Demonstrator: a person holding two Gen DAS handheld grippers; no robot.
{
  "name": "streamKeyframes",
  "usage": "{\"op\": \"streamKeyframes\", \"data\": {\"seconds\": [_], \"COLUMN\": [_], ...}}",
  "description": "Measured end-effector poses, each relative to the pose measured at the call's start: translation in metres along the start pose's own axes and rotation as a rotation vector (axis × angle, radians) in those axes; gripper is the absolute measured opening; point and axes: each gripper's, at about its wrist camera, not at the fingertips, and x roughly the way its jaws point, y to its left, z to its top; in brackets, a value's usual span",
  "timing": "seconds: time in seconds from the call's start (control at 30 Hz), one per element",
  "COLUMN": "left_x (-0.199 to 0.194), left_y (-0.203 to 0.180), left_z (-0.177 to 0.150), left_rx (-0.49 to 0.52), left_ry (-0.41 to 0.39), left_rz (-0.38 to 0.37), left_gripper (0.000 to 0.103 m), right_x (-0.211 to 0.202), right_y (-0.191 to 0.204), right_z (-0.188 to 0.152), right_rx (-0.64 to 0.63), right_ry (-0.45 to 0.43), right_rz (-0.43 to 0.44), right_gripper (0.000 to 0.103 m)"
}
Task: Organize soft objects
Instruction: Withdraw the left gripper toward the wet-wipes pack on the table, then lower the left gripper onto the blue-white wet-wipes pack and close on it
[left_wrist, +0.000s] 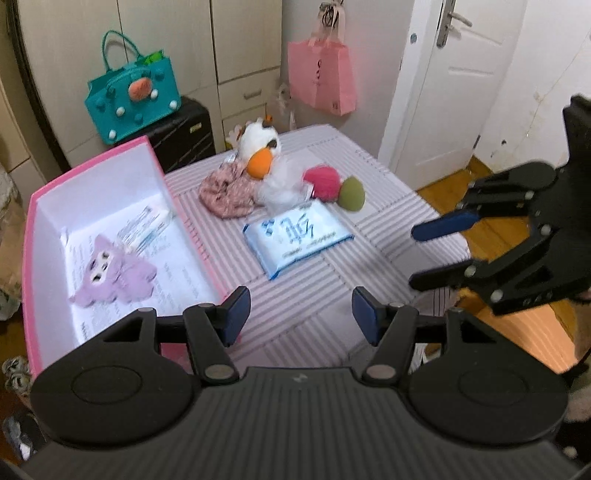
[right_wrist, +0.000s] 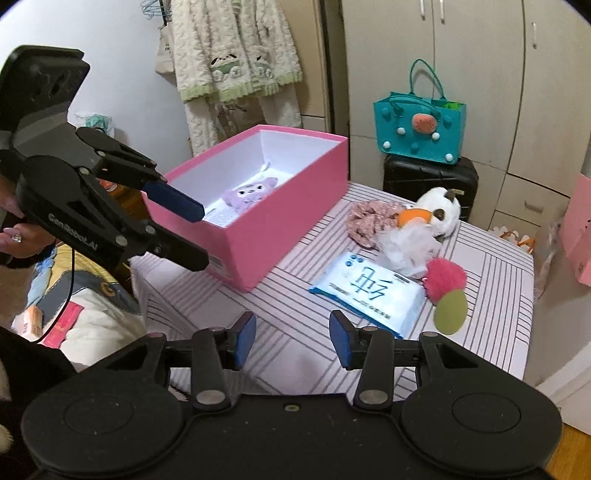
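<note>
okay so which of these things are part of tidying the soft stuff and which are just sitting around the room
Job: pink box, purple plush inside it, duck plush, floral fabric, pink pom-pom, green puff, tissue pack.

Lying about: teal bag, pink paper bag, black suitcase.

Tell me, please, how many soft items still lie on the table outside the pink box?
6: floral scrunchie, white plush, white mesh puff, pink pom-pom, green sponge, tissue pack. The pile may hide more.
</note>
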Motion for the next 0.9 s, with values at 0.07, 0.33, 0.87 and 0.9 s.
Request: {"op": "streamKeyframes", "data": {"seconds": [0.07, 0.33, 0.87, 0.9], "left_x": [0.012, 0.054, 0.145, 0.149], "left_y": [-0.004, -0.021, -0.004, -0.002], "left_z": [0.001, 0.008, 0.029, 0.029], "left_rx": [0.001, 0.023, -0.169, -0.182], "left_ry": [-0.03, -0.113, -0.043, -0.031], "left_rz": [0.007, 0.082, 0.096, 0.098], "left_gripper": [0.059, 0.06, 0.055, 0.052], "right_x": [0.006, 0.036, 0.12, 0.121], "right_y": [-0.008, -0.043, -0.077, -0.079], "right_z": [-0.005, -0.023, -0.04, -0.039], "right_rx": [0.003, 0.039, 0.043, 0.061], "right_ry": [-0.009, -0.07, -0.118, -0.115], "right_rz": [-0.008, -0.032, -0.22, -0.213], "right_gripper": [0.051, 0.054, 0.066, 0.067]}}
